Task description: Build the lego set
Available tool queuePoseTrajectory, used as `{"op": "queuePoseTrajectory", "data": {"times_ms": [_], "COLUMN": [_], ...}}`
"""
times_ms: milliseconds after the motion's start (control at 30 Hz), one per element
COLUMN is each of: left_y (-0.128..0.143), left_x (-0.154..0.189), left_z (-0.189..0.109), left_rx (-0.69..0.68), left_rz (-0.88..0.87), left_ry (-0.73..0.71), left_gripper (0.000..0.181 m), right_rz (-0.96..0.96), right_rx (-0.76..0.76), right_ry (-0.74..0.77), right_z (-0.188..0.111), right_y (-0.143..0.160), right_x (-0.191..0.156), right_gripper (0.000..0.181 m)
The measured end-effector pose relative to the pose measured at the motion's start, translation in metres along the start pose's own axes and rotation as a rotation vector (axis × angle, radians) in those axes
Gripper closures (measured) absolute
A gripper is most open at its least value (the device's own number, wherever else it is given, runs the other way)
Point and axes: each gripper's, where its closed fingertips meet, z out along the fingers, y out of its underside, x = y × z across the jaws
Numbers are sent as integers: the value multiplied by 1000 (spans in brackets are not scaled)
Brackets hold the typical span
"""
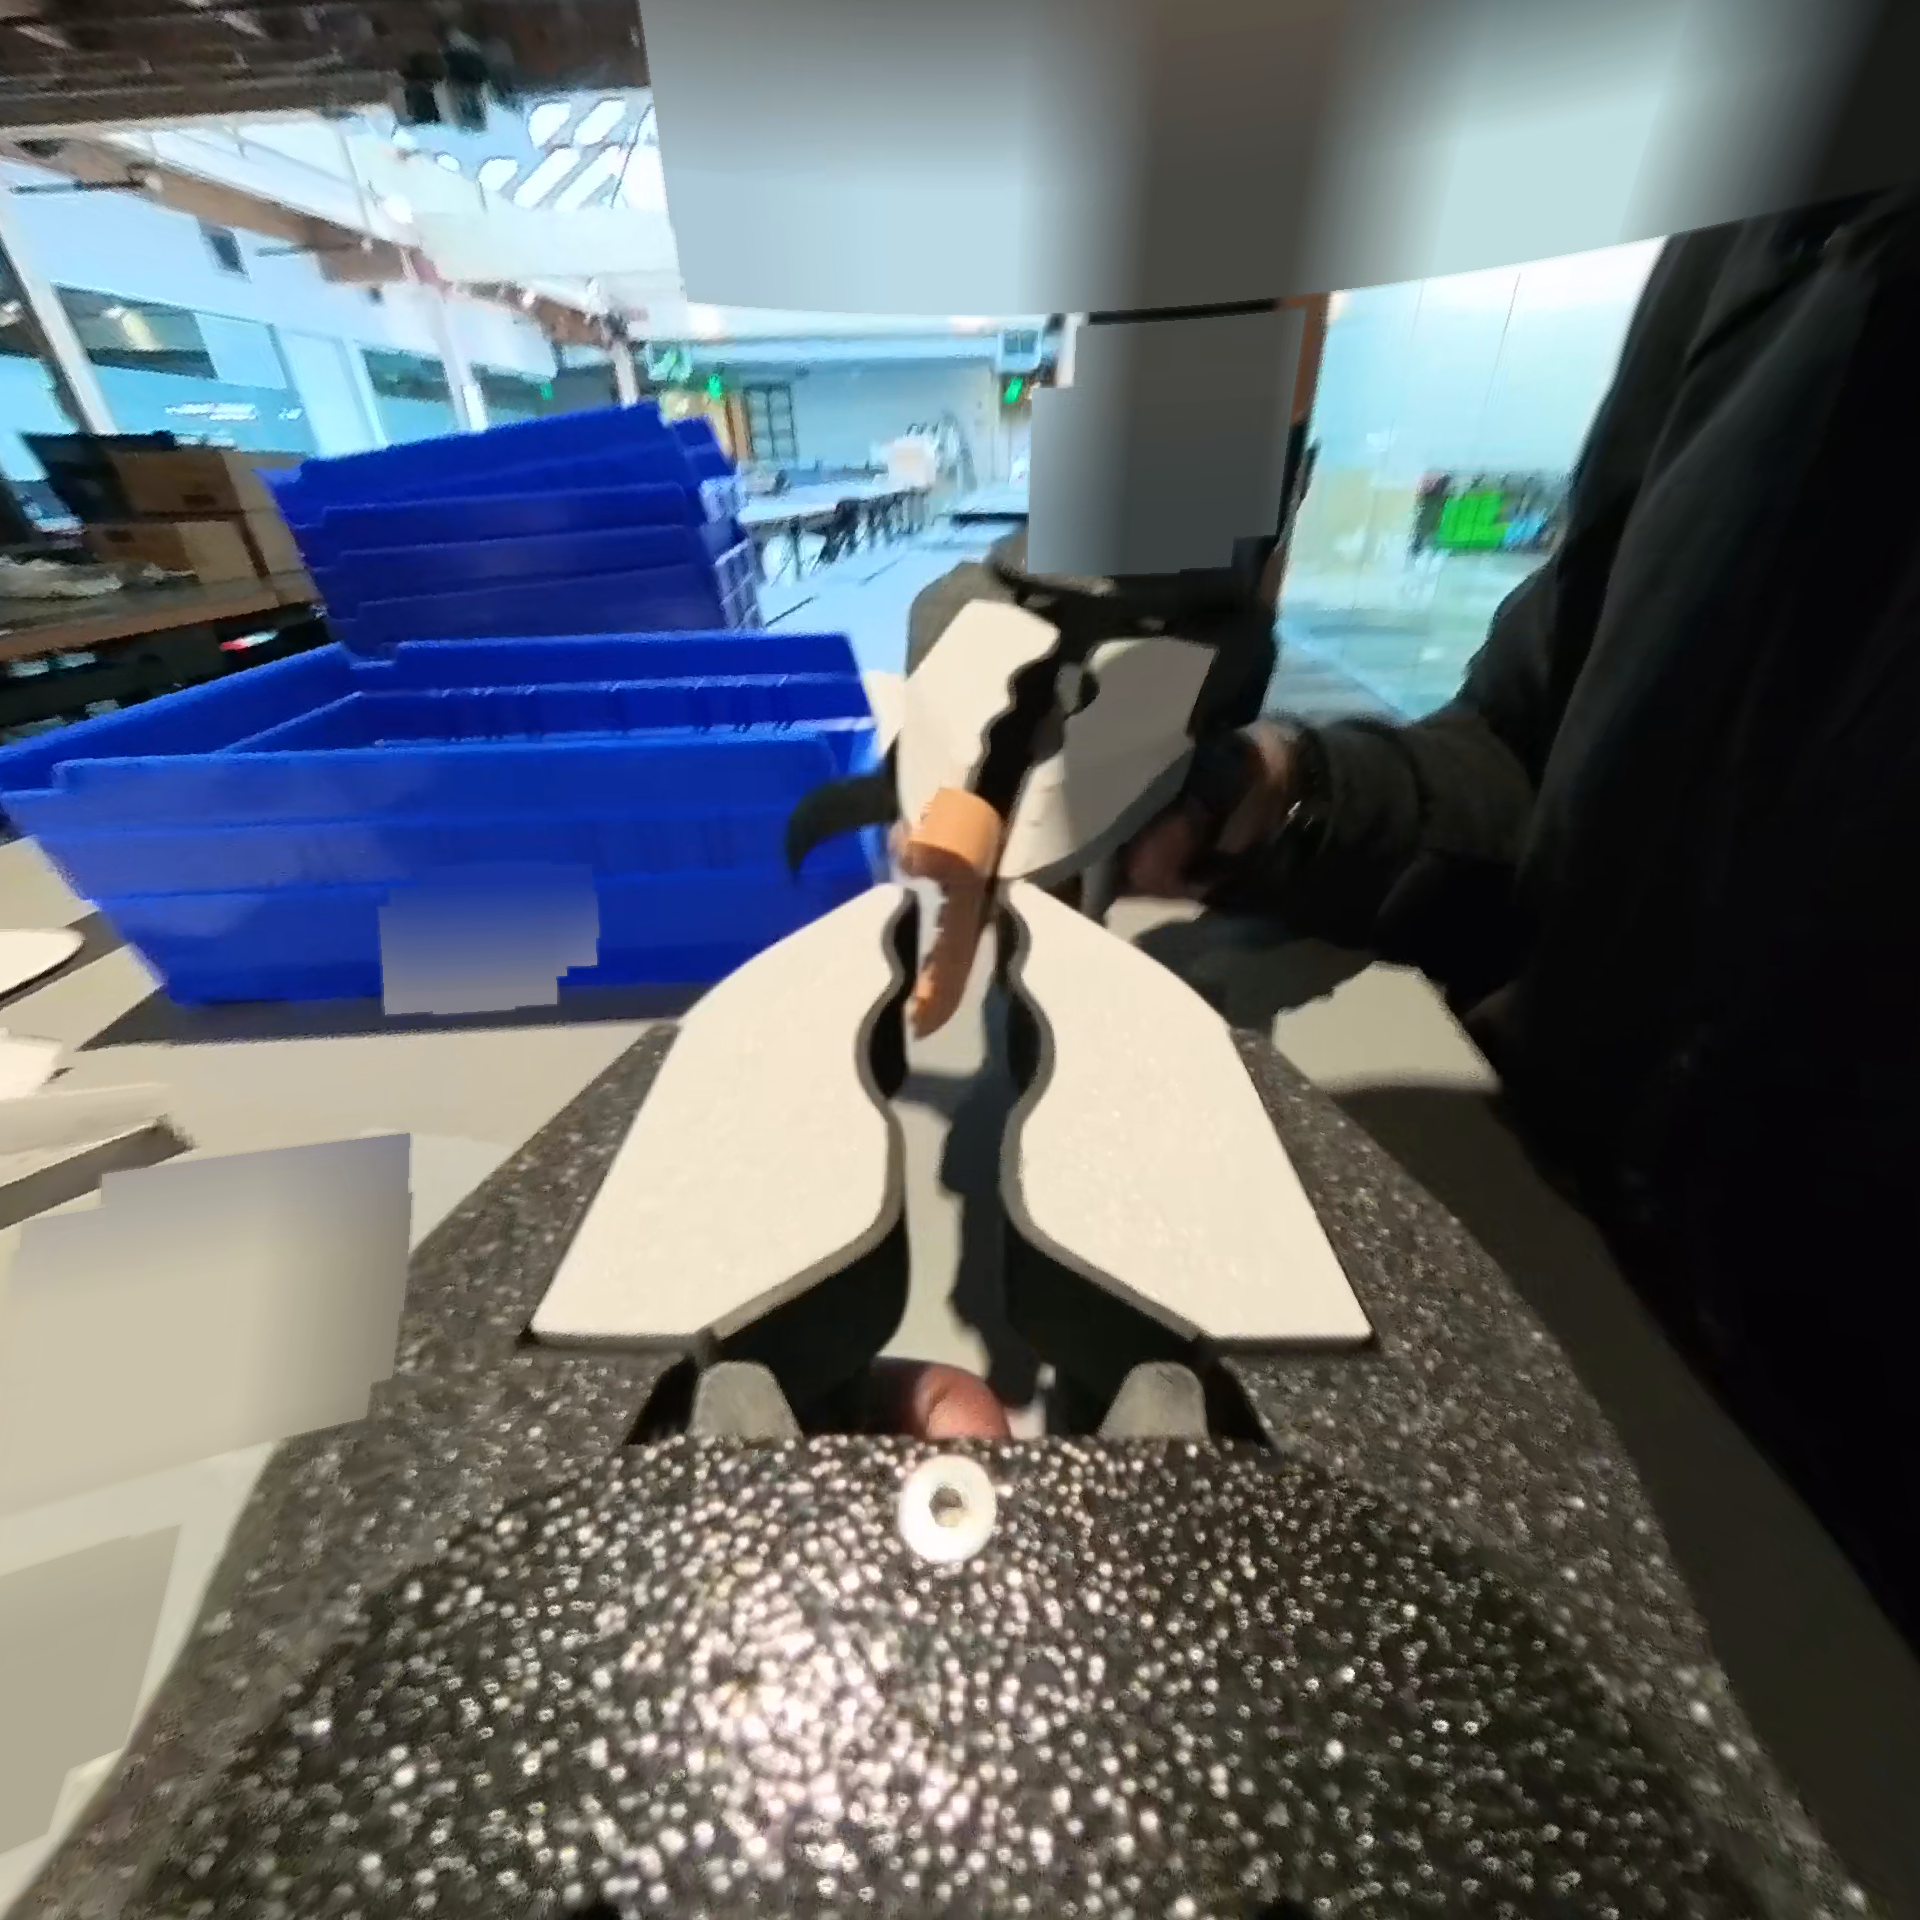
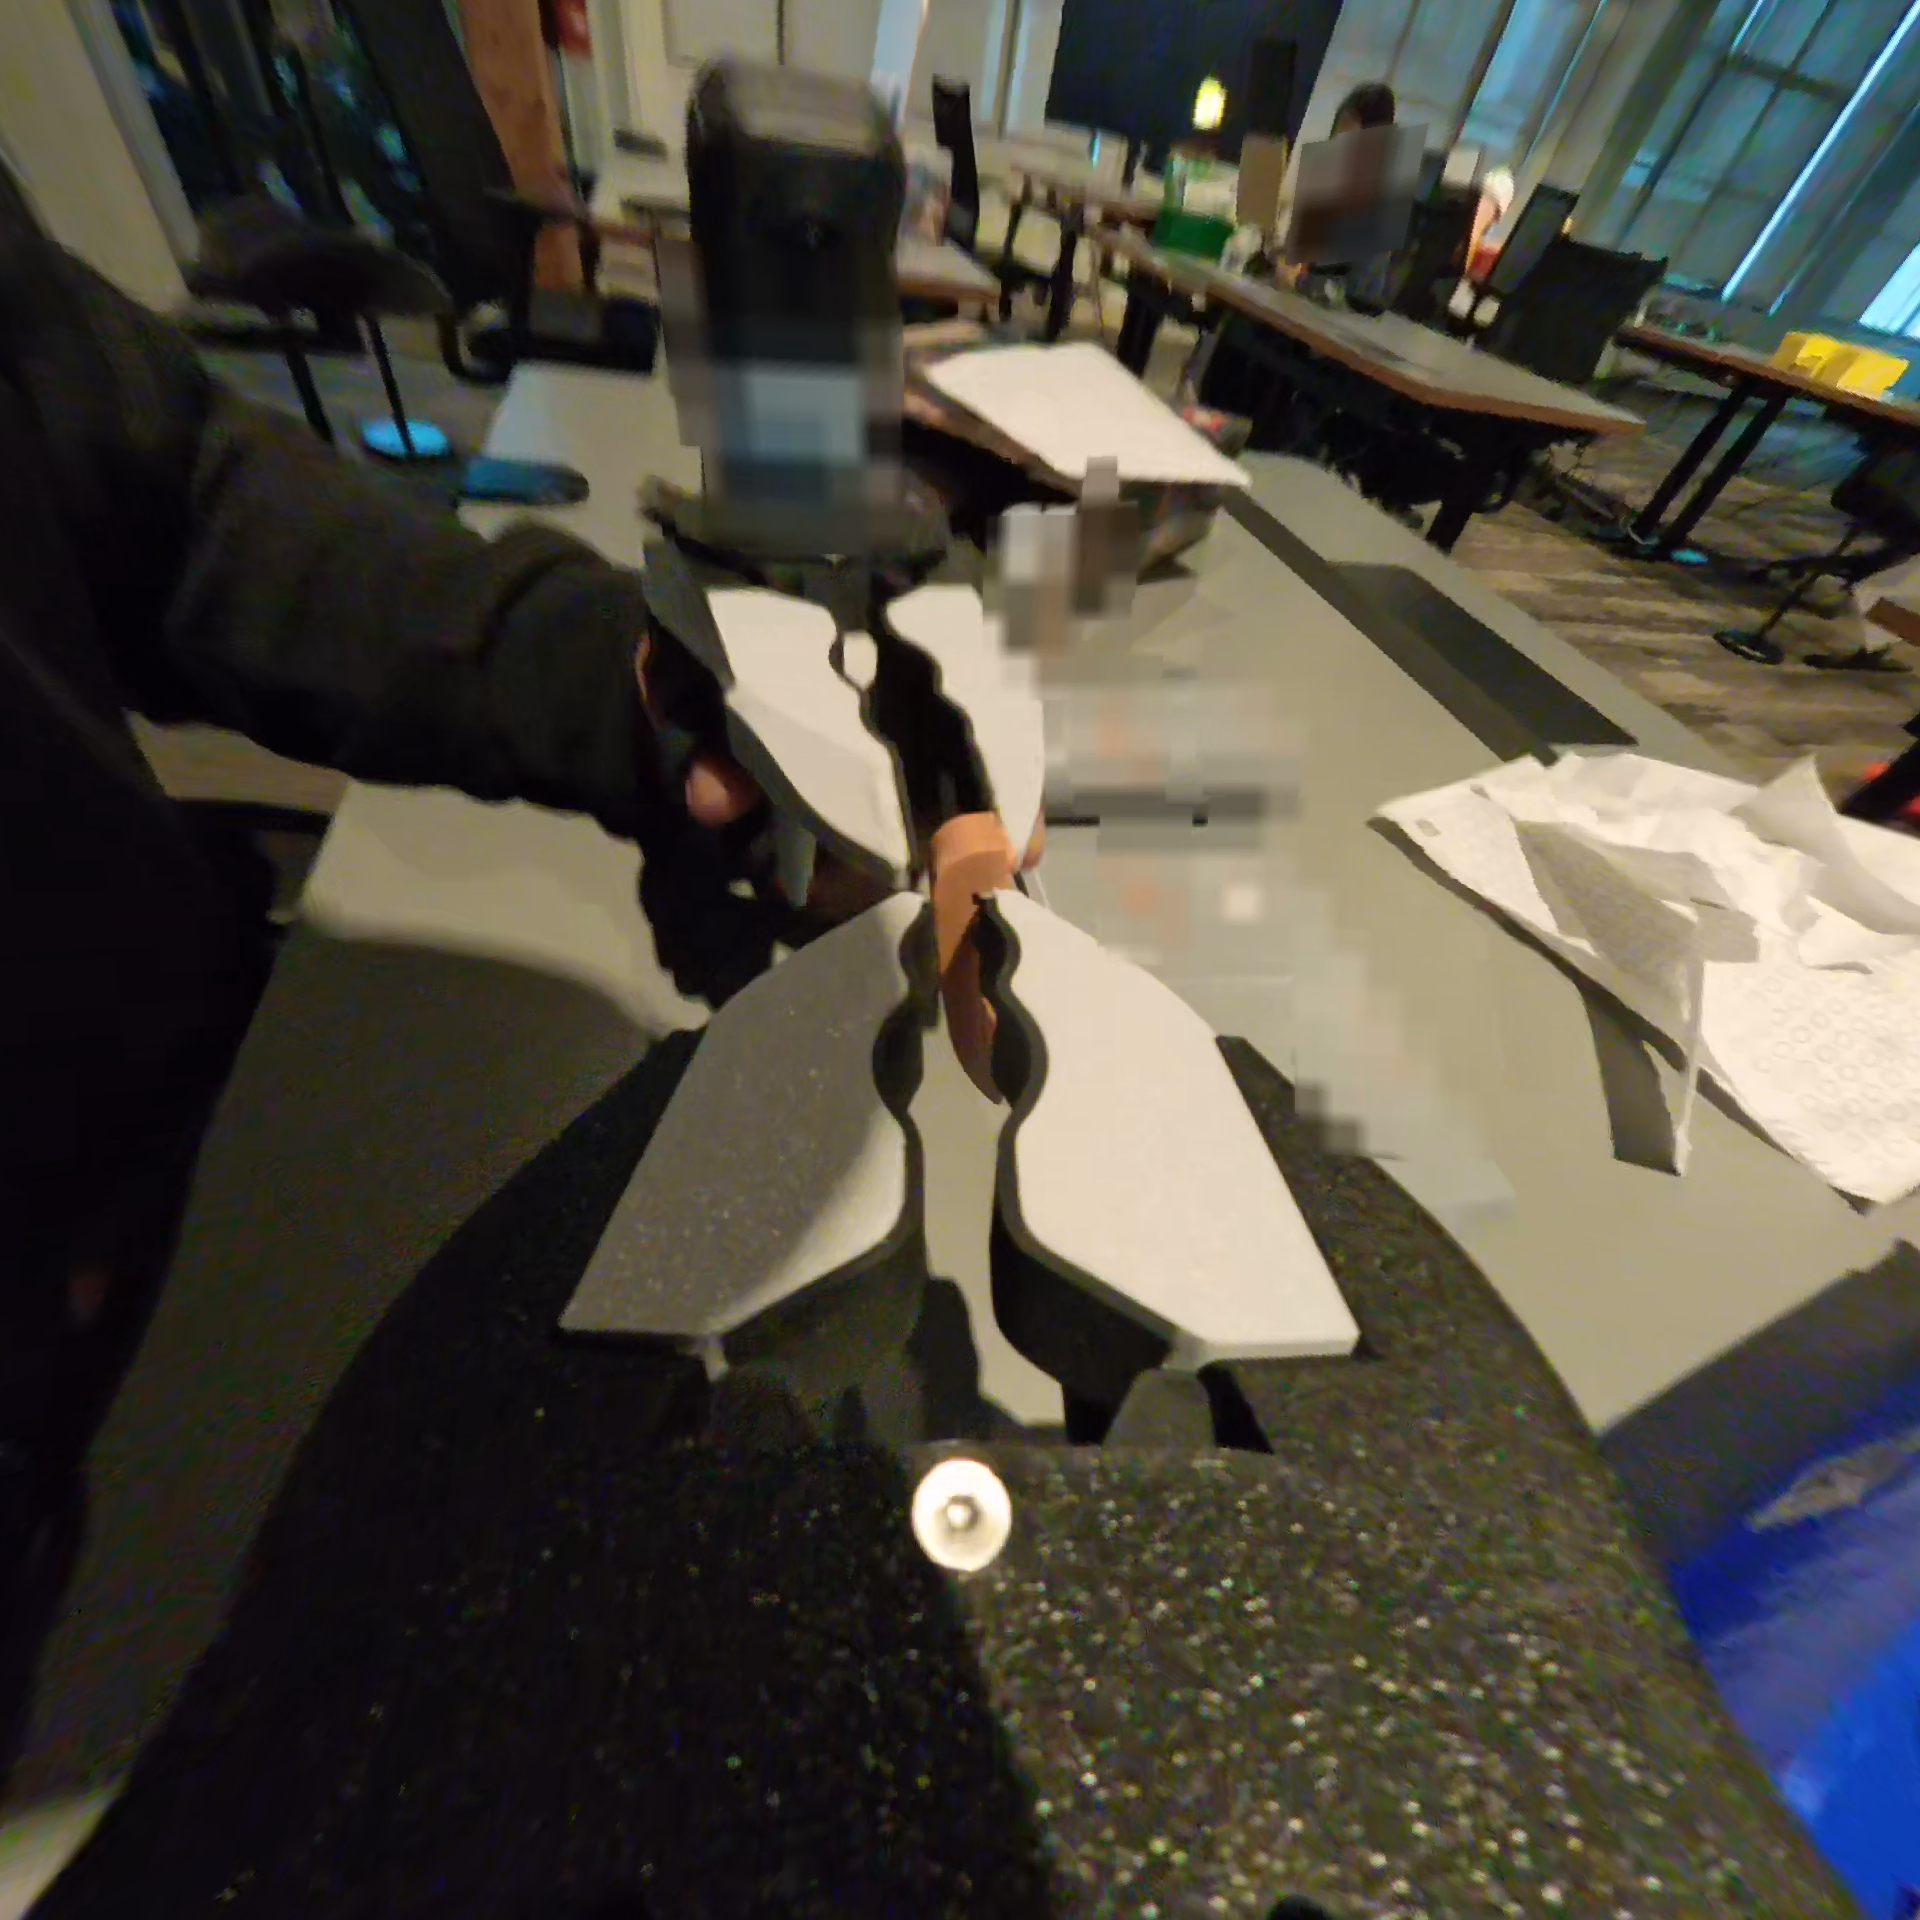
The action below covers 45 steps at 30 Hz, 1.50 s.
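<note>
Left tongs (image 1: 951, 904): tips meet the right tongs nose to nose above the surface; narrow gap between the fingers, closed on the lower end of the orange lego piece.
Right tongs (image 2: 961, 920): fingers nearly together, pinching the same piece from the opposite end; in left wrist view it shows farther off (image 1: 992, 821), tilted, w/ a dark-gloved hand (image 1: 1205, 821) on its handle.
Orange lego piece (image 1: 945, 920): small, elongated, orange-brown, held in the air between both pairs of tips, well above the surface; top end in the right tongs, lower end hangs down between the left fingers. Right wrist view shows it too (image 2: 961, 935), blurred, so studs/shape detail can't be told.
Black part (image 1: 831, 826): curved, dark, sticks out left of the right tongs' tips; whether it's joined to the orange piece can't be told.
Surface (image 1: 312, 1060): grey, under both tongs.
Blue bins (image 1: 447, 790): stacked, on the surface behind, left side of left wrist view.
White paper (image 2: 1714, 966): crumpled sheets on the surface, right side of right wrist view.
Person: black sleeve (image 2: 343, 644) reaching in to the left tongs.
</note>
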Motion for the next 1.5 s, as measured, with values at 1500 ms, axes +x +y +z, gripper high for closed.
{"op": "queuePoseTrajectory", "data": {"times_ms": [1500], "left_y": [98], "left_x": [9], "left_z": [-5], "left_rx": [-695], "left_rz": [104], "left_ry": [16], "left_gripper": [154], "right_rz": [-56], "right_rx": [-477], "right_ry": [143], "right_z": [-23], "right_y": [98], "right_x": [-18], "right_gripper": [148]}}
